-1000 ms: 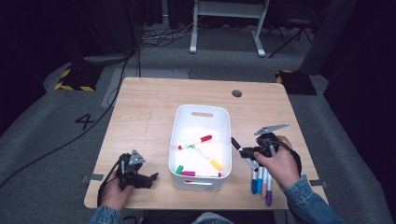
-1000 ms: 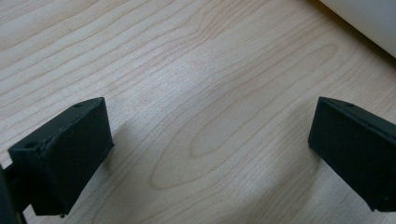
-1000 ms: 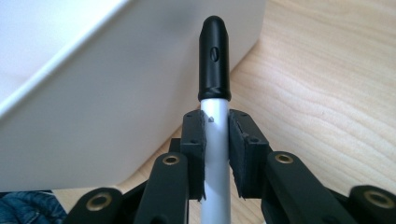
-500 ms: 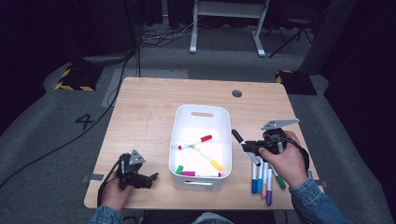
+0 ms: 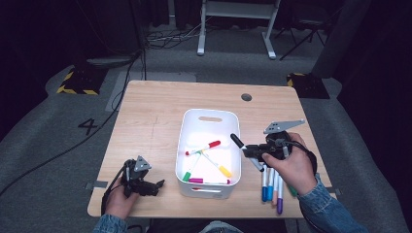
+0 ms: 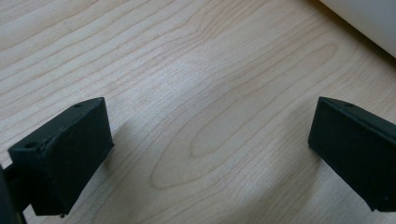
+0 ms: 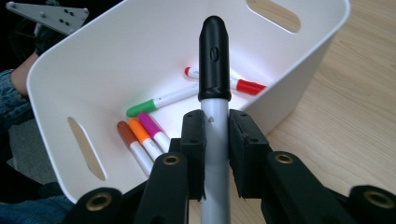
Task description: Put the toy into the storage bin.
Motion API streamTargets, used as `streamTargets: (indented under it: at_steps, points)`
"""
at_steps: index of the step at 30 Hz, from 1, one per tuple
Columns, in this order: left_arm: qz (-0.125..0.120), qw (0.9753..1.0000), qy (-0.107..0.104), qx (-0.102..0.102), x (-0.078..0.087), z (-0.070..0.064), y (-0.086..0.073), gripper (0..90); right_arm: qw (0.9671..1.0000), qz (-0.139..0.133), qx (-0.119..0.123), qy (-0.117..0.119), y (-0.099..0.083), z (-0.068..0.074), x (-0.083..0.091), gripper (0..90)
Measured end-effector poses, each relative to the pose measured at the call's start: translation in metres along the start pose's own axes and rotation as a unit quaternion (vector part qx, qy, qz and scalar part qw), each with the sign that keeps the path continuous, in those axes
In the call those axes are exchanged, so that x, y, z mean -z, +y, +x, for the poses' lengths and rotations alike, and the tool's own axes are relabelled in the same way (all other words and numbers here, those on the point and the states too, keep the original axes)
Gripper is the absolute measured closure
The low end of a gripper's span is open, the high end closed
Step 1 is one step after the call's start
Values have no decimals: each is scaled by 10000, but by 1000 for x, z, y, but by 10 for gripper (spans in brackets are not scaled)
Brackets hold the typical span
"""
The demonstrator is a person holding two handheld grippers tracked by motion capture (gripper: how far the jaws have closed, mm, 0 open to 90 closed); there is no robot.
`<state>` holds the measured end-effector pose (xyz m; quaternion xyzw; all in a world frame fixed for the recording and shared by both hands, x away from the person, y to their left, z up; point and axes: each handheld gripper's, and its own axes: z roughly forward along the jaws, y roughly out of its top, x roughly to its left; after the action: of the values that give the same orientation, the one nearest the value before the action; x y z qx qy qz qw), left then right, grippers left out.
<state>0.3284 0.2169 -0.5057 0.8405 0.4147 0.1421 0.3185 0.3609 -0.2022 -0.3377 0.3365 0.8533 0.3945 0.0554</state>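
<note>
I hold a black-capped marker (image 7: 214, 84) in my right gripper (image 7: 216, 140), and its two jaws squeeze tight on the grey barrel just under the cap. In the high view the right gripper (image 5: 248, 151) is just beside the right wall of the white bin (image 5: 209, 112), and the marker (image 5: 246, 151) slants with its black cap up over the bin's right rim. Inside the bin I see a red-capped marker (image 5: 205, 147), a yellow-capped one (image 5: 217, 166), a green-capped one (image 5: 189, 170) and a pink one (image 5: 201, 180) lying on the bottom. In the right gripper view I can also see an orange one (image 7: 142, 137) and a brown one (image 7: 130, 142) side by side. More markers (image 5: 271, 184) lie in a row on the wooden table (image 5: 150, 111), close to my right hand (image 5: 289, 167). My left gripper (image 5: 154, 186) rests low on the table, near the front edge and to the left of the bin. Its jaws are spread wide apart with nothing between them, just bare wood.
</note>
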Motion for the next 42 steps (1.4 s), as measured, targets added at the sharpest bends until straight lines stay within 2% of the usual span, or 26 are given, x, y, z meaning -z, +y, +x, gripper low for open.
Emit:
streamTargets:
  at_steps: [13,29,42]
  points:
    - [0,10000,0,0,0,0,0,0,9993,0,226,284,17,22,-12,773]
    - [1,10000,-1,-1,0,0,0,0,9966,0,524,636,35,49,-27,773]
    - [7,10000,1,-9,0,0,0,0,9938,464,612,802,26,56,-46,773]
